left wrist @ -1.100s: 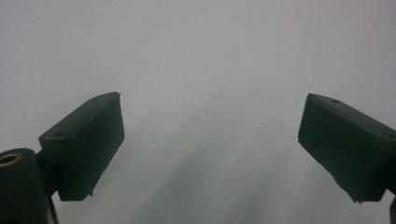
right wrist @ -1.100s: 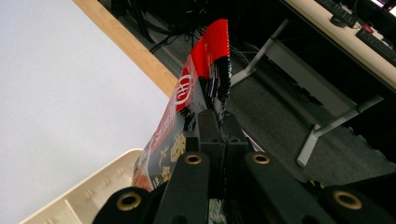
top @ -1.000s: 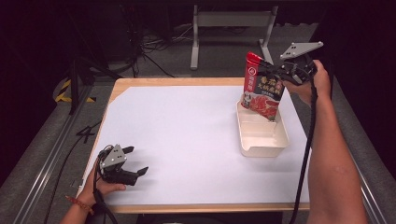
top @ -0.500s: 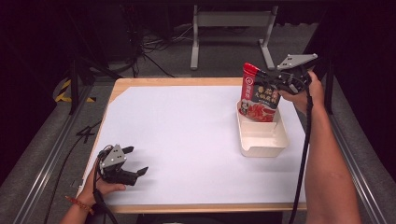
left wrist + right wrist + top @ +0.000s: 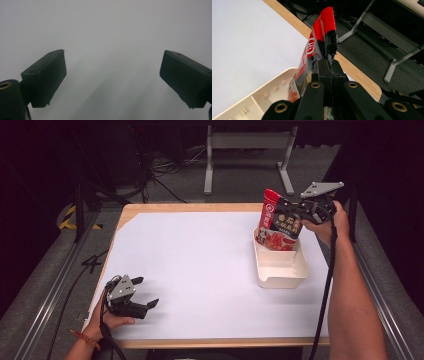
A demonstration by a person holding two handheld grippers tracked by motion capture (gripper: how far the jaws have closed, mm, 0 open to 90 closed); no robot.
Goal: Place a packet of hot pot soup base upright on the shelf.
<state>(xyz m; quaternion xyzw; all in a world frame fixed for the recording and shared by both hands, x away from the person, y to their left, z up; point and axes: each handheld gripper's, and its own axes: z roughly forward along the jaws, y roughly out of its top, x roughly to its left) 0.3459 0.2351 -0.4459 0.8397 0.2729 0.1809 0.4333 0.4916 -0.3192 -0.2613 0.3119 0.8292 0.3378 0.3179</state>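
Note:
A red and black food pouch [image 5: 278, 222] stands tilted with its bottom edge inside the far end of a cream plastic tray [image 5: 282, 270]. My right gripper [image 5: 295, 211] is shut on the pouch's upper right side. In the right gripper view the pouch [image 5: 318, 45] rises from between the closed jaws, above the tray's rim [image 5: 265, 87]. My left gripper [image 5: 146, 292] rests on the white table cover near the front left corner, open, nothing between its jaws. In the left gripper view its fingertips [image 5: 47, 75] stand wide apart over the bare white sheet.
A white sheet [image 5: 200, 265] covers the wooden table [image 5: 200, 207]. Beyond the far edge are a grey metal stand [image 5: 250, 150] and cables on the dark floor. Metal rails run along both table sides.
My right gripper has carried the pouch leftward and down, so its bottom edge now sits in the tray's far end. The left gripper has stayed put.

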